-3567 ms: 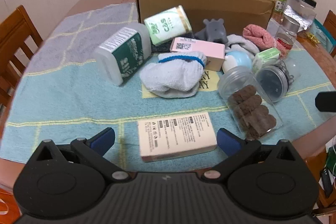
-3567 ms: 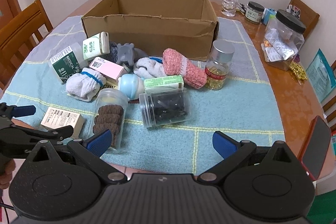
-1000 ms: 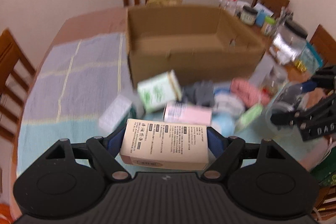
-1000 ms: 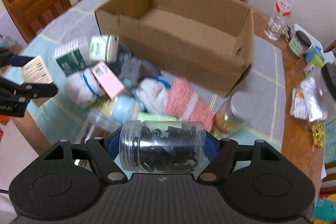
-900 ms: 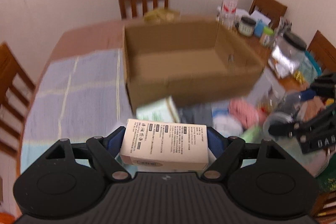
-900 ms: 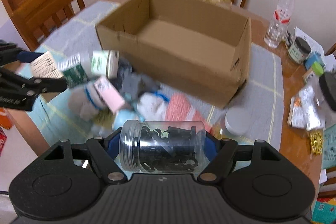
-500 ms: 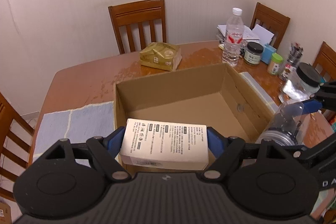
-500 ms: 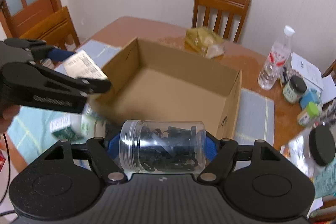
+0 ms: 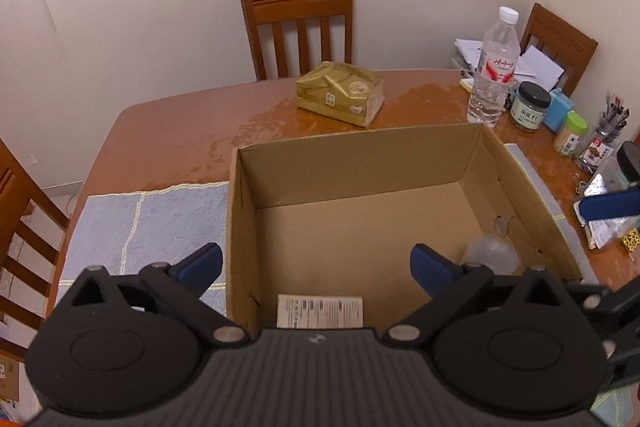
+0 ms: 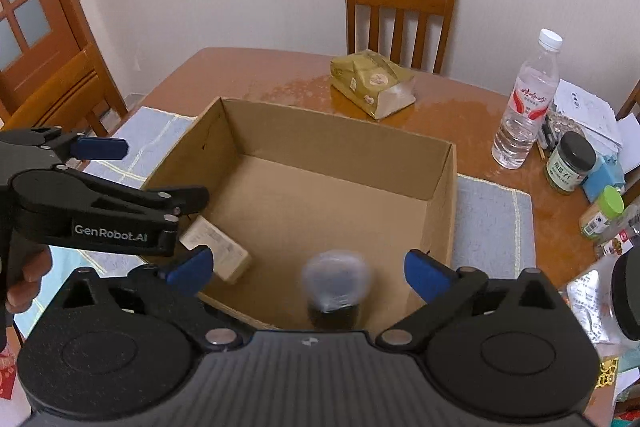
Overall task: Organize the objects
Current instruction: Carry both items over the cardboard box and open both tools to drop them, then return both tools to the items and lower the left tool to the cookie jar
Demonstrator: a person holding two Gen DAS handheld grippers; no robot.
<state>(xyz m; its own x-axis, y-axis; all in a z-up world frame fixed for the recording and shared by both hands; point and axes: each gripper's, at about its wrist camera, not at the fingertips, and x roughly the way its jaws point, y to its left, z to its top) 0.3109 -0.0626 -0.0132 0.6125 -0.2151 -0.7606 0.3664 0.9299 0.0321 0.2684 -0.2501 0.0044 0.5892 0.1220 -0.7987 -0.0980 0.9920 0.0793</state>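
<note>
Cardboard box (image 10: 442,187) sits open-topped on the wooden table (image 9: 168,123), straddling a pale blue cloth (image 9: 152,223). Inside it, a cream printed carton (image 10: 218,251) lies on the floor against the near left wall, tilted on one corner in the right wrist view; in the left wrist view only its printed face (image 9: 320,311) shows just above the tool body. A clear plastic jar (image 10: 334,281) is also within the box, toward the near right; it is smeared by motion blur, so whether it has landed or is in the air cannot be told, though dark contents show at its lower end. From the left wrist it appears as a faint pale shape (image 9: 490,255) by the right wall.

Left gripper (image 9: 316,267) hangs over the box's near left corner, jaws opening wide, nothing between them. Right gripper (image 10: 306,269) hangs over the near edge, jaws likewise opening, the jar below and between the blue pads but gripped by neither.

Beyond the box: a gold packet (image 9: 340,93), a water bottle (image 9: 494,67), a dark-lidded jar (image 9: 530,107), and wooden chairs (image 9: 298,23) at the table.
</note>
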